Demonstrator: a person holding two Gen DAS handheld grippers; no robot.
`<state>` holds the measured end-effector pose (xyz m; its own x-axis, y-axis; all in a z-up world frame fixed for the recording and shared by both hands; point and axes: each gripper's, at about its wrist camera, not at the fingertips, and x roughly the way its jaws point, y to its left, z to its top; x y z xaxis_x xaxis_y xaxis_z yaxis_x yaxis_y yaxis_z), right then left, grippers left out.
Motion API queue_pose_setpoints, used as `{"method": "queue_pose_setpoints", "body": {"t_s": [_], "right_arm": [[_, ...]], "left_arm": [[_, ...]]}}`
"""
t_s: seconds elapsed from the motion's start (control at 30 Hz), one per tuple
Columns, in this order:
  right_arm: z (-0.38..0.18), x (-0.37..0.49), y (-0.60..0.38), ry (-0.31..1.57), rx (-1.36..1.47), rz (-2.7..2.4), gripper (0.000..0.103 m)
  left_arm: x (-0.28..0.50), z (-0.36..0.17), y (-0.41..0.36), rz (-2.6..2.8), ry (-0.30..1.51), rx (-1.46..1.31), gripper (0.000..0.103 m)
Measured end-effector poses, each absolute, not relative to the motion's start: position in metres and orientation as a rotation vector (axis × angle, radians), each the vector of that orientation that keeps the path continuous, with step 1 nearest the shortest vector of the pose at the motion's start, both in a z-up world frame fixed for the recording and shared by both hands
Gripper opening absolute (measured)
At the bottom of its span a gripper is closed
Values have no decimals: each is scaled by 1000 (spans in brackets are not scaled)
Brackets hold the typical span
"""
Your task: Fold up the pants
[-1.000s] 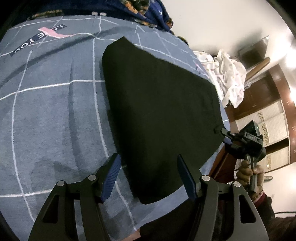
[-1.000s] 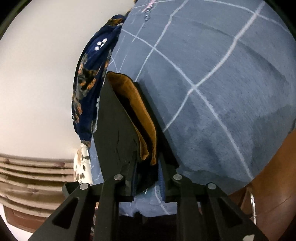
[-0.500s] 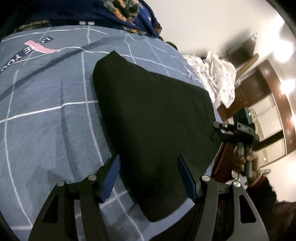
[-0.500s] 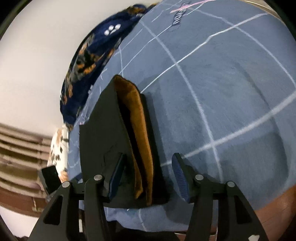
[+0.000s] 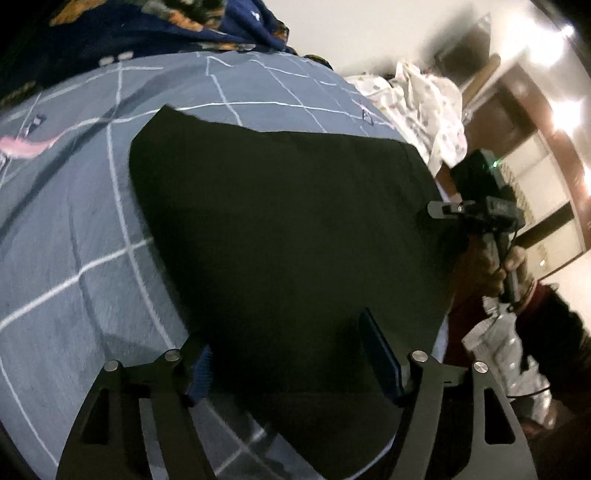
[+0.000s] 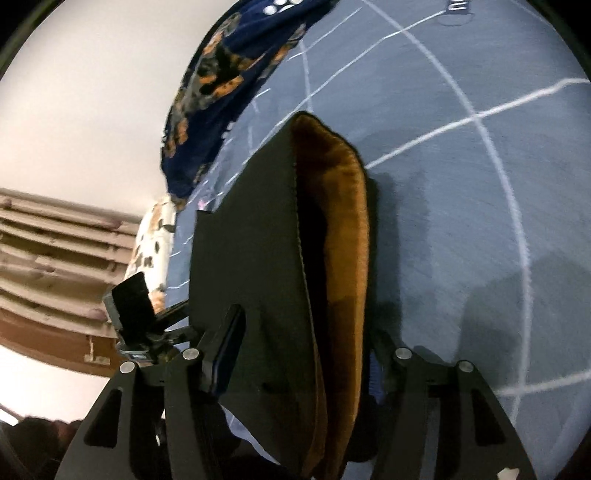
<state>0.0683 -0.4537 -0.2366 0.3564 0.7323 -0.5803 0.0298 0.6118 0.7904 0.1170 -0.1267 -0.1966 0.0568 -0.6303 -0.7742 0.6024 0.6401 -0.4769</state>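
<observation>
The black pants (image 5: 280, 236) are seen folded into a flat, roughly square bundle lying on the blue-grey bedspread (image 5: 74, 258), which is crossed by thin white lines; this bundle is taken as the landmark for everything else. In the right wrist view the pants (image 6: 251, 280) are shown edge-on, and an orange-brown lining (image 6: 347, 236) is exposed between the black layers along the open side. The left gripper (image 5: 295, 362) is held at the near edge of the pants with its jaws spread wide — they have just been opening further — and the cloth lies between and under the two blue pads without being pressed by either. The right gripper (image 6: 303, 354) is held at another edge of the bundle, over the open side; its jaws have also just been opening, and the stacked layers sit between the fingers, apart from the left pad, while contact at the right pad is hidden by the fabric — no pinch is seen. From the left wrist view the right gripper (image 5: 476, 214) is seen at the far right edge of the pants, carried by a hand (image 5: 495, 266). Beyond the pants, a dark blue patterned cloth (image 5: 155, 33) is bunched at the far edge of the bedspread, and a white printed cloth (image 5: 432, 107) lies heaped past the bundle's far right corner.
</observation>
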Motion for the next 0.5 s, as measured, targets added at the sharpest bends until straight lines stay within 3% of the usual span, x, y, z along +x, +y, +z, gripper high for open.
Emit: {"method": "queue_pose_setpoints", "body": {"t_s": [0.27, 0.5], "right_arm": [[-238, 81, -447, 1109, 802, 569, 56], [-237, 77, -446, 1086, 761, 576, 52]], "left_arm": [[107, -194, -158, -894, 1129, 165, 85], [109, -196, -167, -865, 1101, 211, 86]]}}
